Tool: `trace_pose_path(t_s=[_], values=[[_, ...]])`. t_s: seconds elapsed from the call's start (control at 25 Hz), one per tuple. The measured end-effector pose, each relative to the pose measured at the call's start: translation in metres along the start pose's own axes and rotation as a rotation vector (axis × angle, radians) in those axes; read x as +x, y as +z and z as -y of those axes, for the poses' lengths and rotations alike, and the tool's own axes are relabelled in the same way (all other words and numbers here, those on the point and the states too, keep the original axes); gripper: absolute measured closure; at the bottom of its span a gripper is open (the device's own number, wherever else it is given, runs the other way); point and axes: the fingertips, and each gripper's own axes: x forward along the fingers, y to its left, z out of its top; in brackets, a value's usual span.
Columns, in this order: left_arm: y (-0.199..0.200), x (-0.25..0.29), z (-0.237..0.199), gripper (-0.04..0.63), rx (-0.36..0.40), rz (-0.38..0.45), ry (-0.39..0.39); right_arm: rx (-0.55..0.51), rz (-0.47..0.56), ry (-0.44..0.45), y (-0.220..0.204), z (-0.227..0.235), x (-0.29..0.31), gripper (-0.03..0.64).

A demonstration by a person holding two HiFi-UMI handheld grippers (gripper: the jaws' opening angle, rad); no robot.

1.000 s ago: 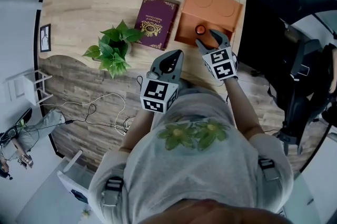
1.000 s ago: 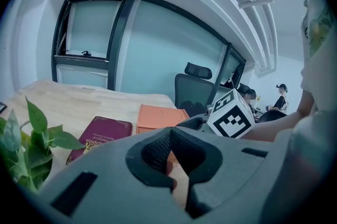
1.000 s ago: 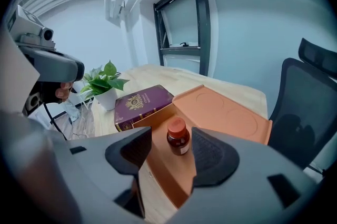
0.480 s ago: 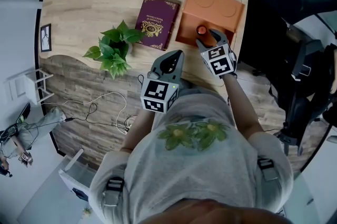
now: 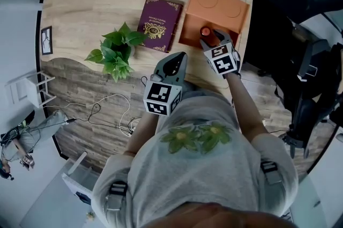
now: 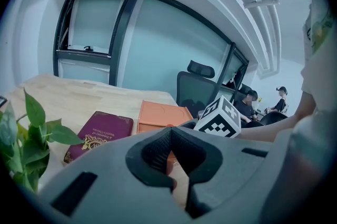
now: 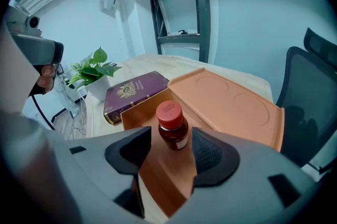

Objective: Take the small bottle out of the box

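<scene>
The small brown bottle (image 7: 172, 127) with a red cap stands upright in the tray of an open orange box (image 7: 231, 101) at the table's right edge. In the head view the bottle (image 5: 204, 31) sits at the near end of the box (image 5: 217, 4). My right gripper (image 7: 168, 153) is open, with one jaw on each side of the bottle's lower half and a gap left on both sides. From above, the right gripper (image 5: 210, 38) reaches in over the box's near edge. My left gripper (image 5: 173, 58) is shut and empty near the table's front edge; its own view shows the left gripper (image 6: 175, 167) pointing towards the box (image 6: 160, 115).
A maroon book (image 5: 159, 23) lies flat just left of the box. A small potted plant (image 5: 114, 50) stands further left near the table's front edge. Black office chairs (image 7: 310, 86) are beyond the table's right side. Cables (image 5: 102, 111) trail on the floor by the person's legs.
My right gripper has moved a little forward, so its jaws now flank the bottle. The left gripper, book and plant have stayed put.
</scene>
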Motion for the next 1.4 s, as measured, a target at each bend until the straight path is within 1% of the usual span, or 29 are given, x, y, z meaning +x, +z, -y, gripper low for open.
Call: trace_pose_path(t_s=[0.6, 1.4], values=[[-0.002, 0.004, -0.007, 0.588, -0.031, 0.0, 0.003, -0.009, -0.048, -0.002, -0.007, 0.003, 0.019, 0.402], [-0.003, 0.001, -0.009, 0.588, -0.044, 0.007, 0.01, -0.009, -0.075, -0.003, -0.009, 0.006, 0.033, 0.402]])
